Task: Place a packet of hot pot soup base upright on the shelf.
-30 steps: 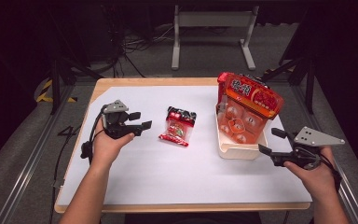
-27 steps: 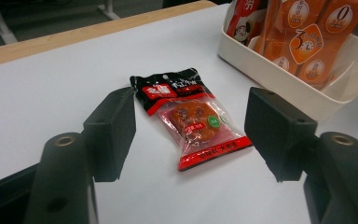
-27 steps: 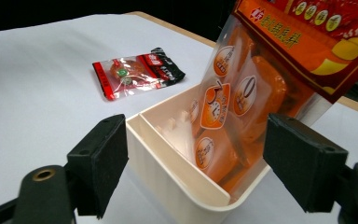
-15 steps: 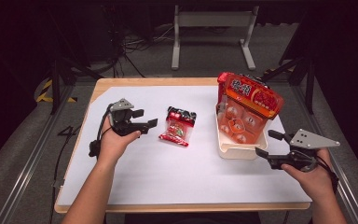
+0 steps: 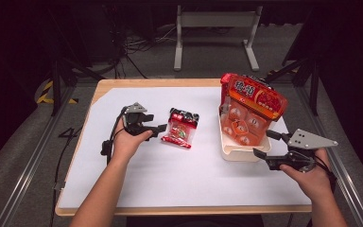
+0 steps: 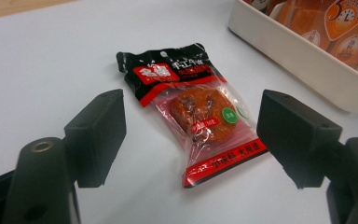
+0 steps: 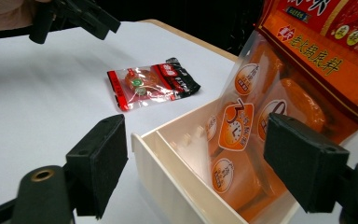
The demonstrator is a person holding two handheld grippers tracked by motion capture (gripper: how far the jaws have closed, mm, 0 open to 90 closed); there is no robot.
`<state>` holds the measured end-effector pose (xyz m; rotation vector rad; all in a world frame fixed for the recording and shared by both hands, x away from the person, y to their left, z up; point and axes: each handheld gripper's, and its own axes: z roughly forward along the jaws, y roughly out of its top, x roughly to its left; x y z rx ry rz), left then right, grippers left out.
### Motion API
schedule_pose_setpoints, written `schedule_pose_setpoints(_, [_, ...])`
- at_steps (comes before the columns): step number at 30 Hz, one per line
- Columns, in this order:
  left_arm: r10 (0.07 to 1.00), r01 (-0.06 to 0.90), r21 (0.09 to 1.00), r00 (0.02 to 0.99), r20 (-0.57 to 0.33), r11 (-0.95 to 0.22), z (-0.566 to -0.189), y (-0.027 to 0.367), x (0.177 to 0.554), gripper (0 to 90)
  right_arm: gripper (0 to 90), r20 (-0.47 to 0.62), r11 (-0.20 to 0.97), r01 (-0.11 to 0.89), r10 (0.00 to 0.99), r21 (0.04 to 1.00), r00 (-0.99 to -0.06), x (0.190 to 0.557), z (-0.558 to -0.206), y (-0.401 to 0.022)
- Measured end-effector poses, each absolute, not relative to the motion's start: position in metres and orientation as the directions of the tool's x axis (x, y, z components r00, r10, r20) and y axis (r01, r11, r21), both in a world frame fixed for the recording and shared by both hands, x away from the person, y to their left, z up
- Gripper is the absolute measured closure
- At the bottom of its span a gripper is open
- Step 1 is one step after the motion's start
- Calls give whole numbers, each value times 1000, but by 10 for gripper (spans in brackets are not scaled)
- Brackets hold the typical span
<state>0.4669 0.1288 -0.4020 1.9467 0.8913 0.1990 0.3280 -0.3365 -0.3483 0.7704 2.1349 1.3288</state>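
Red and black wrapping marks the small snack packet [image 5: 180, 128], which lies flat on the white sheet that covers the bench [image 5: 170, 175], about midway between the two hands. Through its clear middle an orange-brown piece of food shows. The left tongs [image 5: 162, 128] sit low just beside the packet's left edge in the high view, pointing at it. Their jaws have just been opening and now stand wide; in the left gripper view [image 6: 191, 140] the packet [image 6: 193, 116] lies on the sheet ahead of the two black pads, which touch nothing.

To the right of the packet stands a cream tray [image 5: 231, 150] with a divider inside. A big orange bag [image 5: 250, 106] is propped upright in it, its printed top rising well above the rim.

The right tongs [image 5: 266, 144] hover just beside the tray's near right corner, jaws wide apart and holding nothing. In the right gripper view [image 7: 196, 158] the tray [image 7: 168, 186] and bag [image 7: 279, 98] sit close ahead of the pads, with the packet [image 7: 151, 84] farther off on the sheet.
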Motion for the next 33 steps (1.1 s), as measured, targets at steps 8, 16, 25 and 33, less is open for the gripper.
schedule_pose_setpoints(8, [644, 512, 811, 728, -234, -283, -413, 115, 470, 292, 218, -127, 375, 197, 684, 906, -718, 327, -350, -332])
schedule_pose_setpoints(16, [644, 553, 777, 719, -262, -301, -428, 104, 476, 290, 215, -136, 386, 196, 682, 901, -718, 325, -352, -330])
schedule_pose_setpoints(25, [632, 567, 740, 733, -253, -361, -439, 96, 478, 331, 209, -132, 392, 203, 677, 897, -724, 326, -354, -329])
schedule_pose_setpoints(33, [624, 578, 709, 741, -248, -404, -447, 90, 478, 384, 205, -123, 393, 208, 669, 896, -733, 327, -357, -326])
